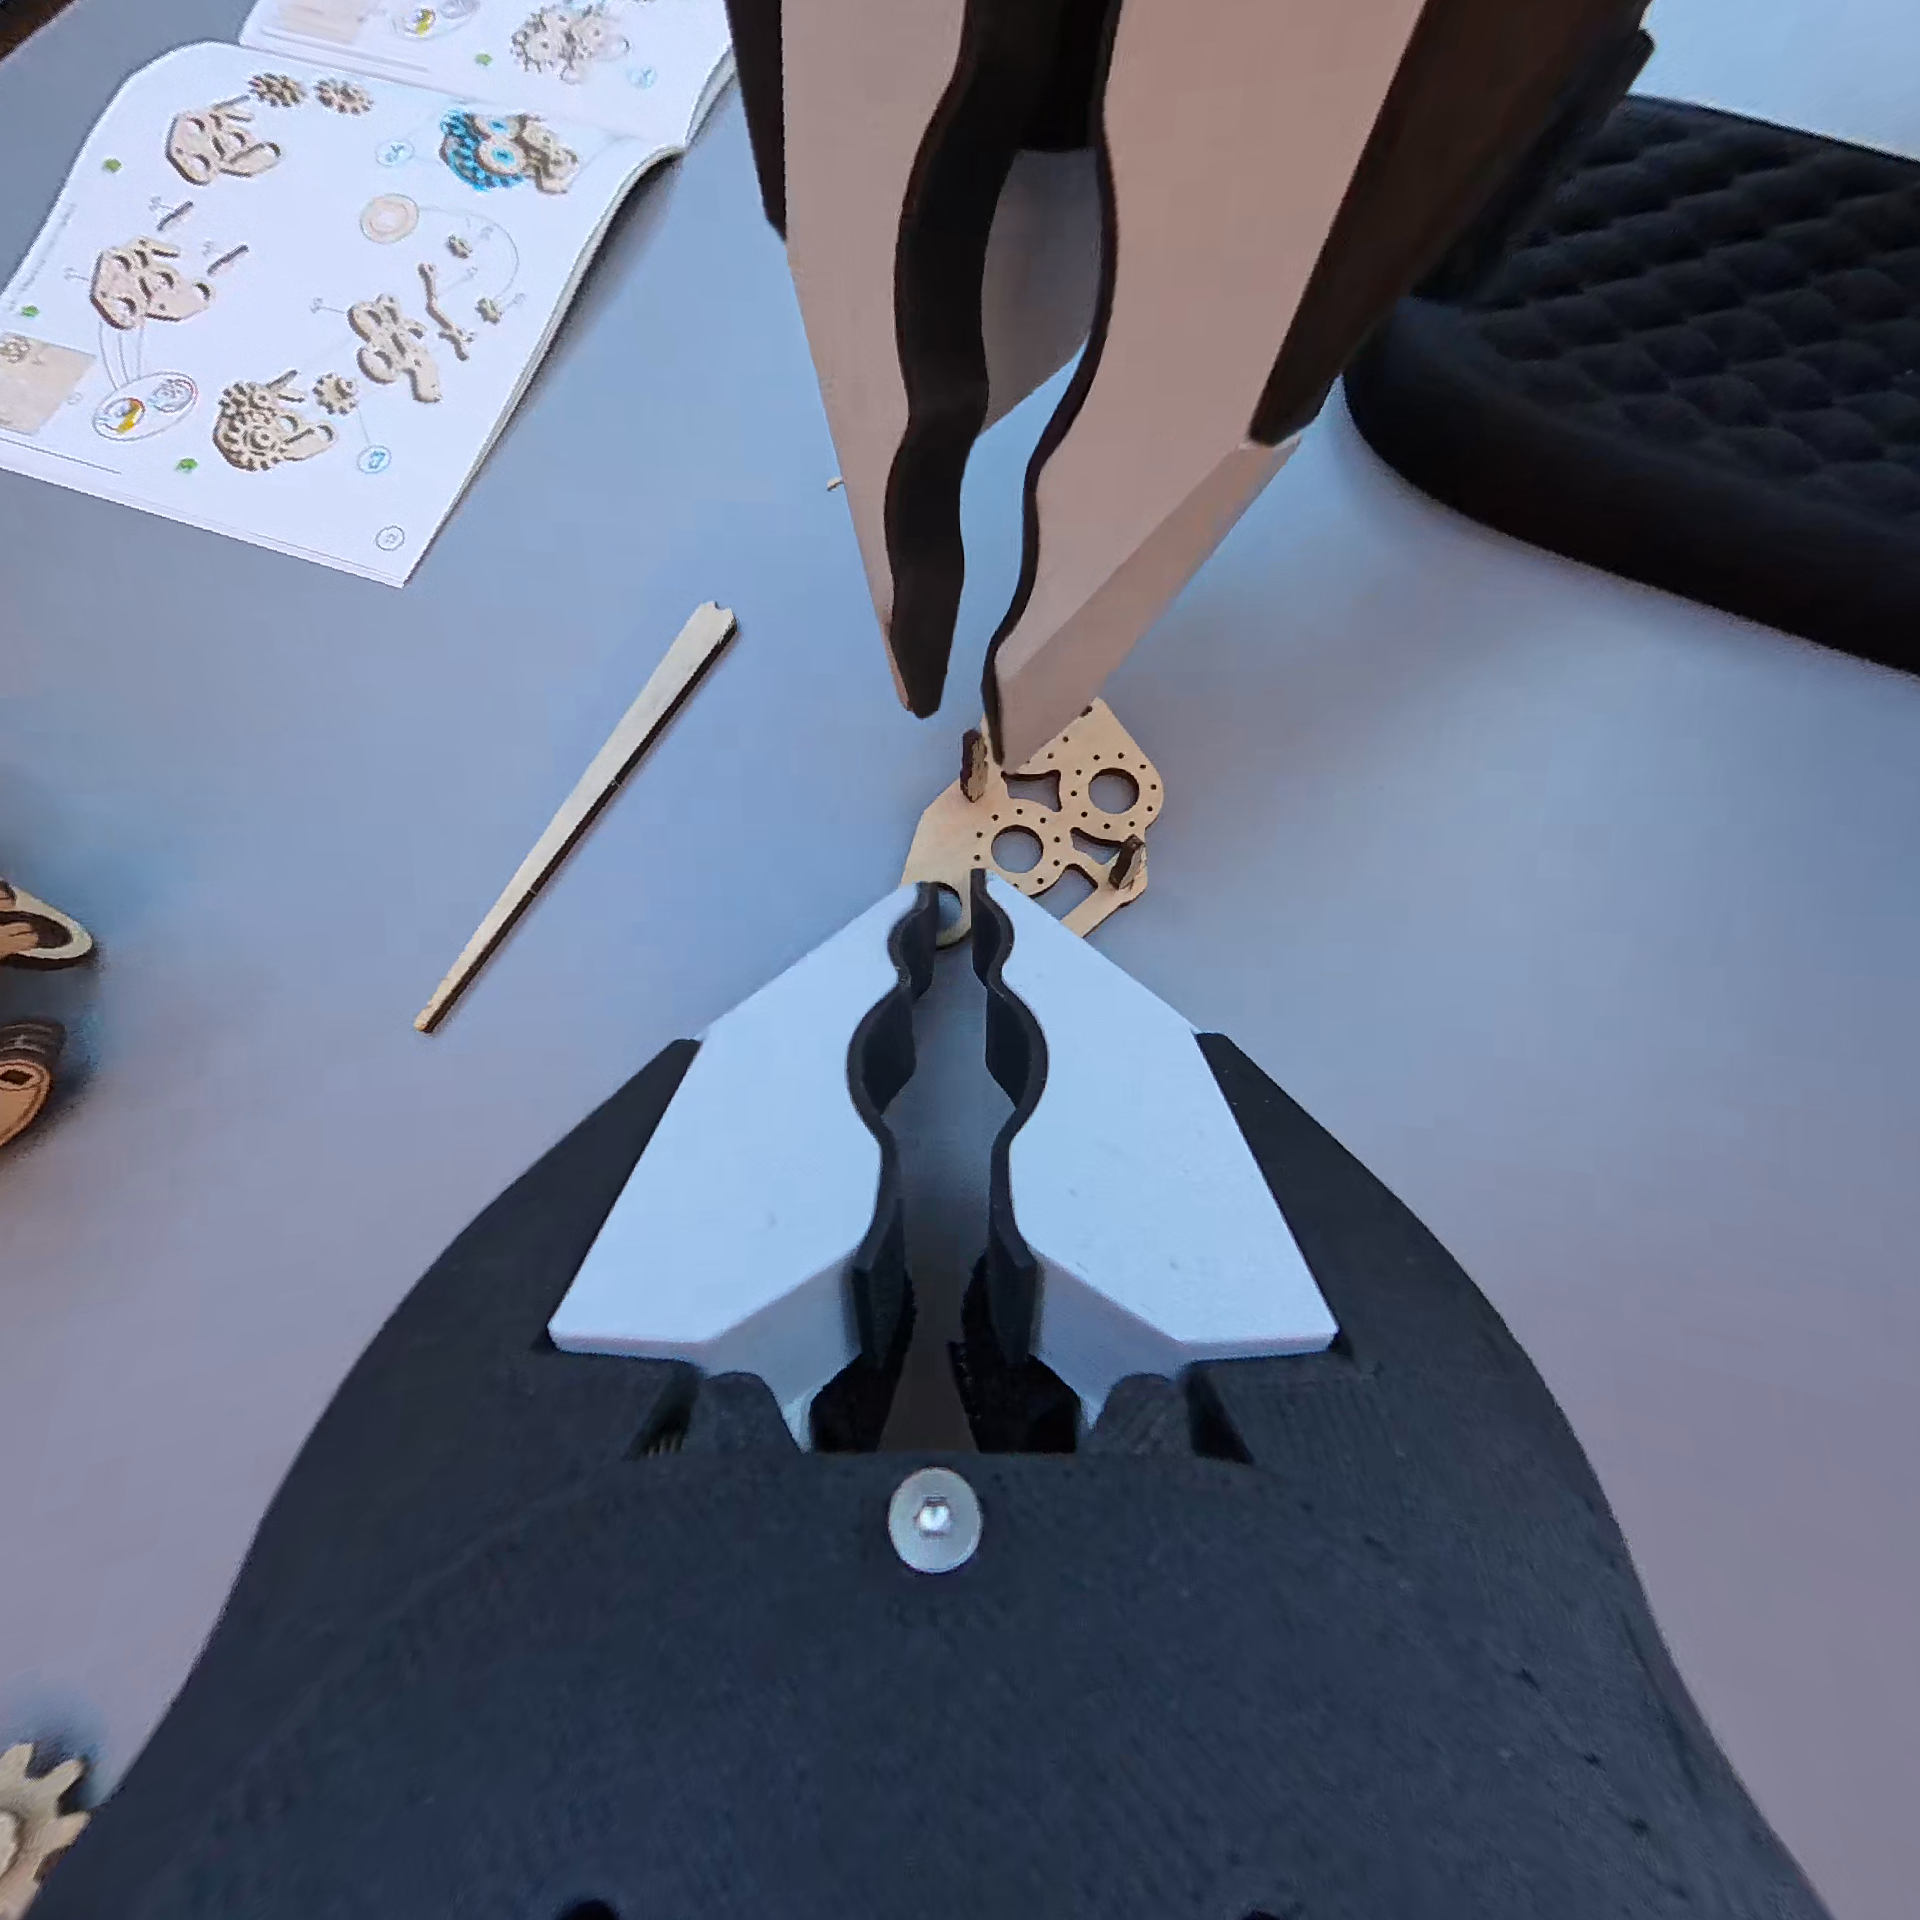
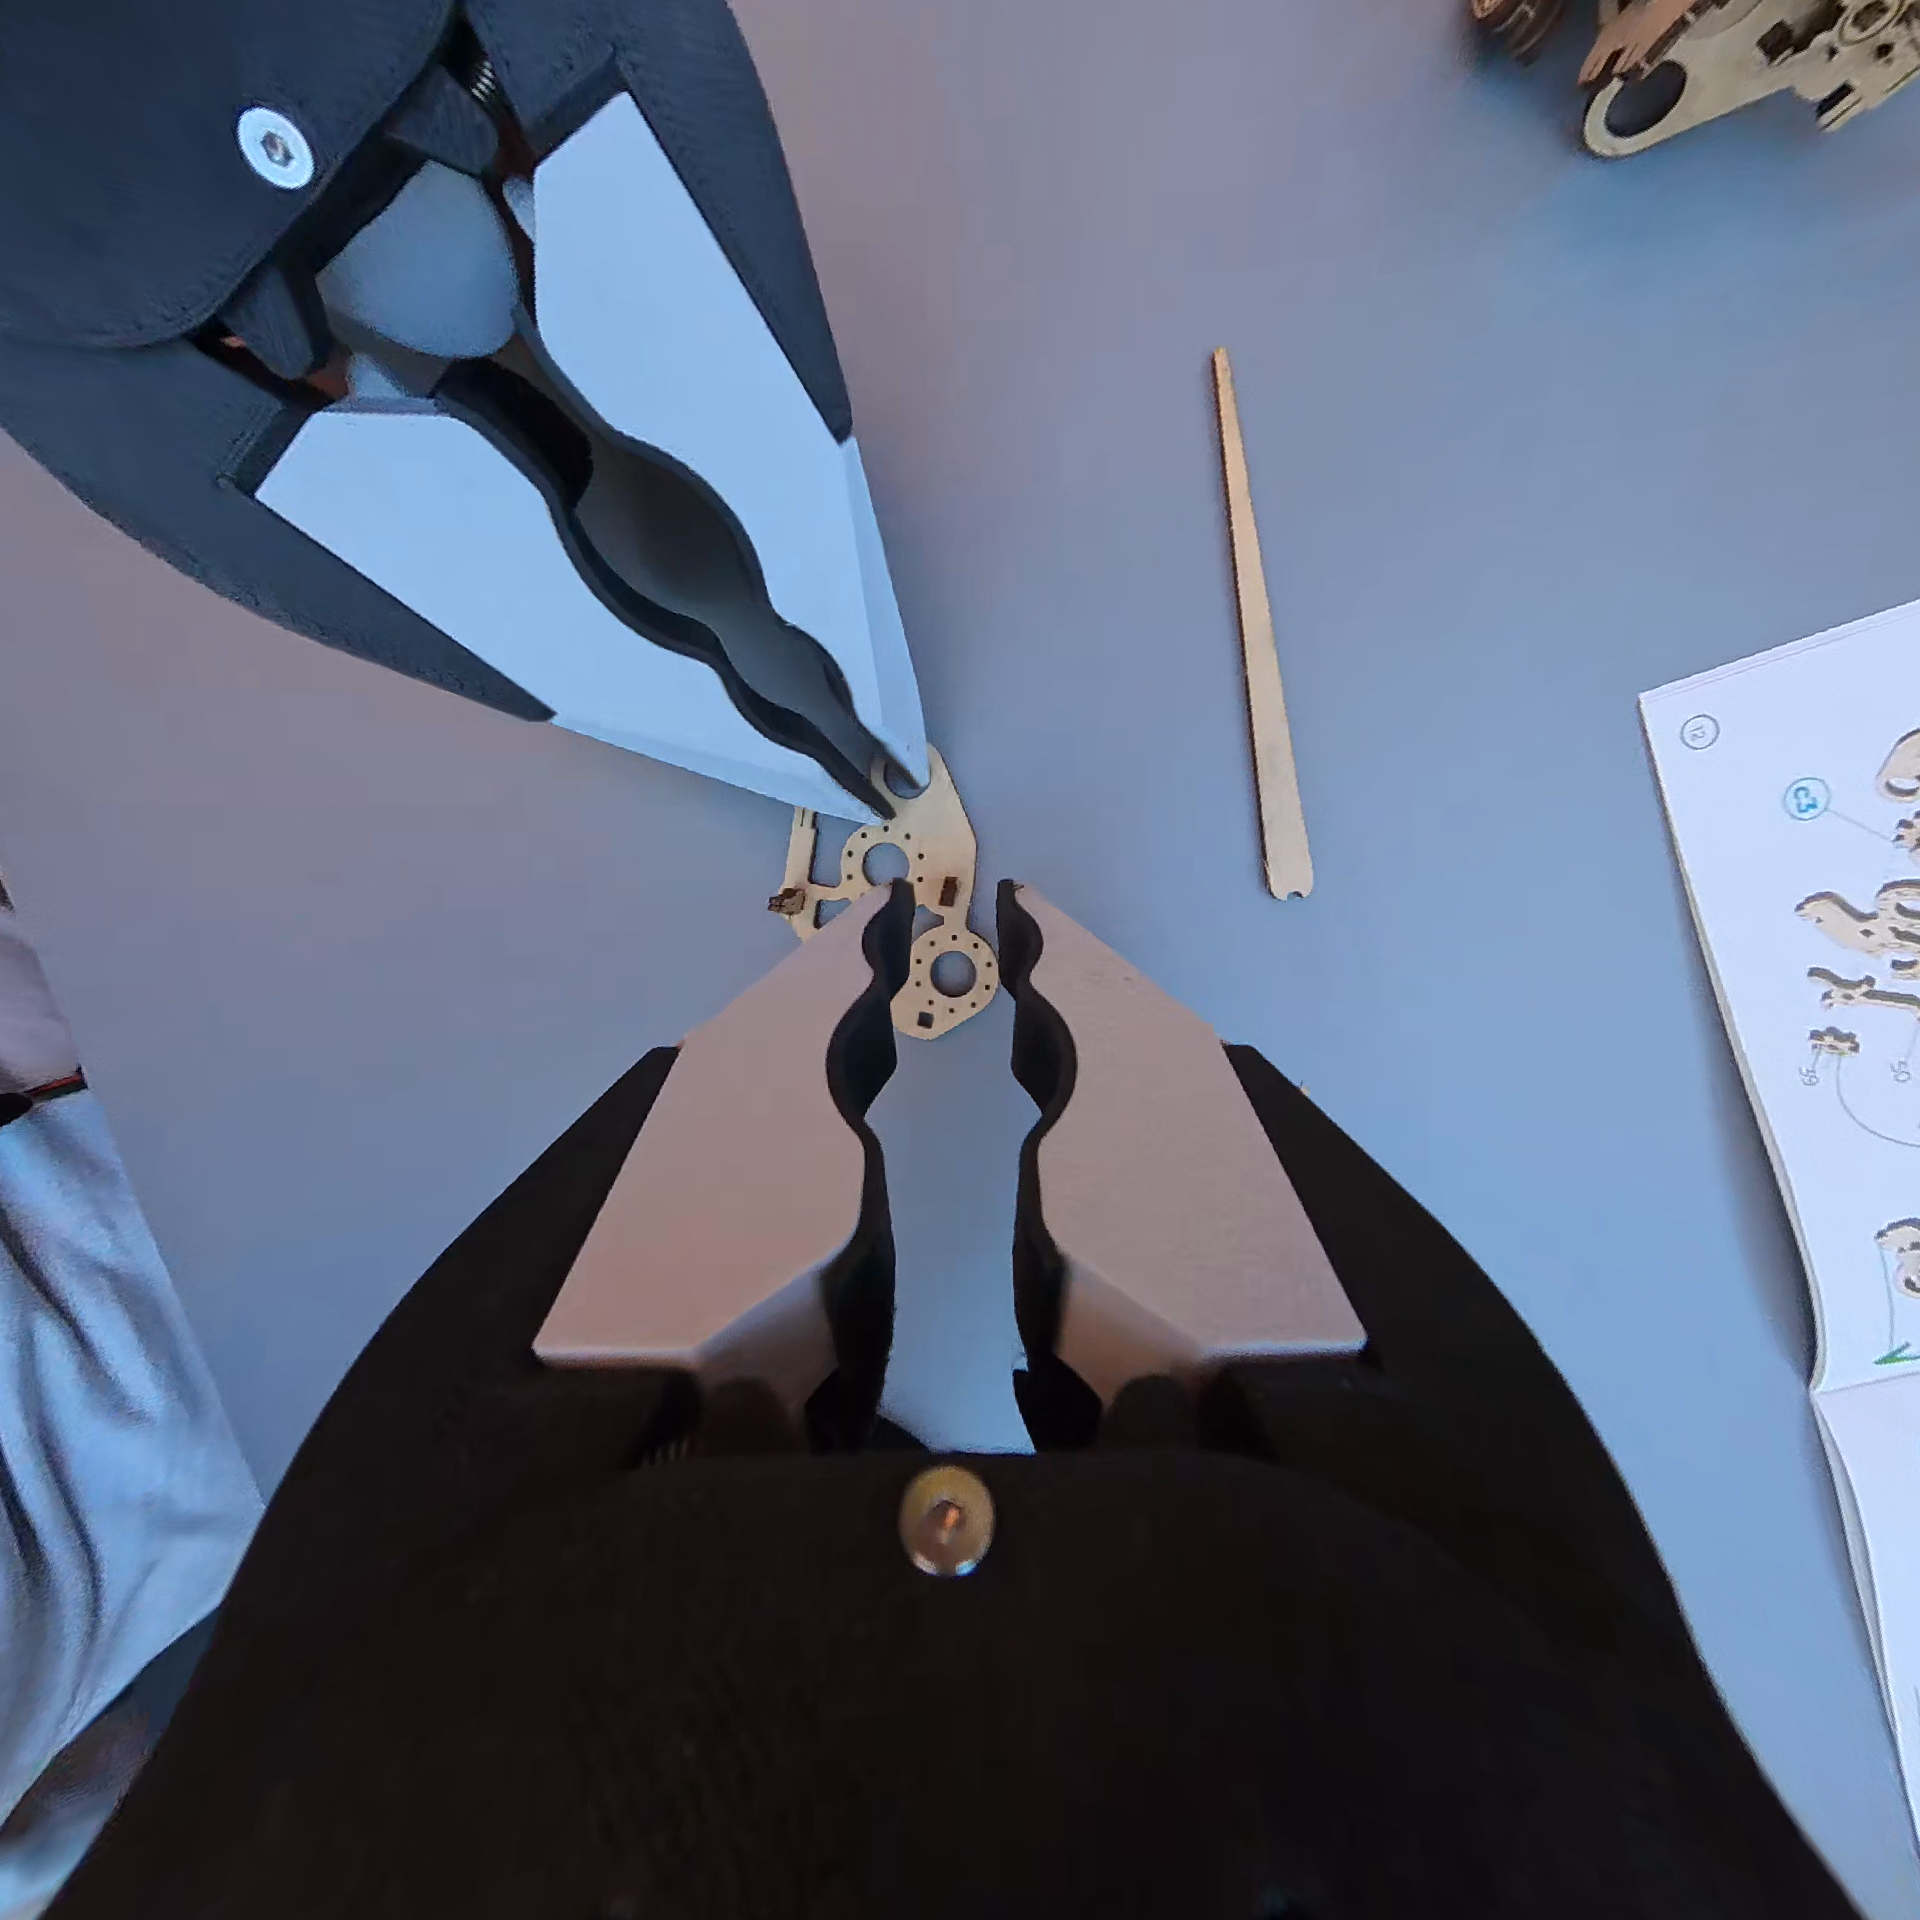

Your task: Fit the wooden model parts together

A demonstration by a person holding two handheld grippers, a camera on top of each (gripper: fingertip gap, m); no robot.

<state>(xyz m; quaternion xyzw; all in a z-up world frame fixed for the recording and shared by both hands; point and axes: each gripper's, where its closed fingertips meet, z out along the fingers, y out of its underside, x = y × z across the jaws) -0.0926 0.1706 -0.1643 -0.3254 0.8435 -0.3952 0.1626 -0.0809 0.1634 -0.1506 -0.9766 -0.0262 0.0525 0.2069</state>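
Note:
A flat wooden plate (image 1: 1081, 821) with round holes and dotted lines lies on the grey table; it also shows in the right wrist view (image 2: 940, 831). Two small dark pegs stand in it, one near the far end (image 1: 974, 769) and one at the side (image 1: 1127, 862). My left gripper (image 1: 953, 888), with white fingers, rests its tips on the plate's near lobe, jaws a narrow gap apart; it also shows in the right wrist view (image 2: 896, 787). My right gripper (image 2: 951, 888), with beige fingers, is open and empty, its tips either side of a peg (image 2: 948, 890).
A thin tapered wooden stick (image 1: 582, 810) lies left of the plate. An open instruction booklet (image 1: 312, 260) is at the far left. A black quilted cushion (image 1: 1662, 364) is at the far right. Loose wooden parts (image 1: 31, 935) and an assembled wooden piece (image 2: 1714, 62) lie at the table's edges. Only a small space, under 4 cm, lies between the two pairs of fingers. Left tips and right tips are each some 7 centimeters from the thin tapered wooden stick (image 1: 582, 810). It is also in sight in the right wrist view (image 2: 1251, 628).

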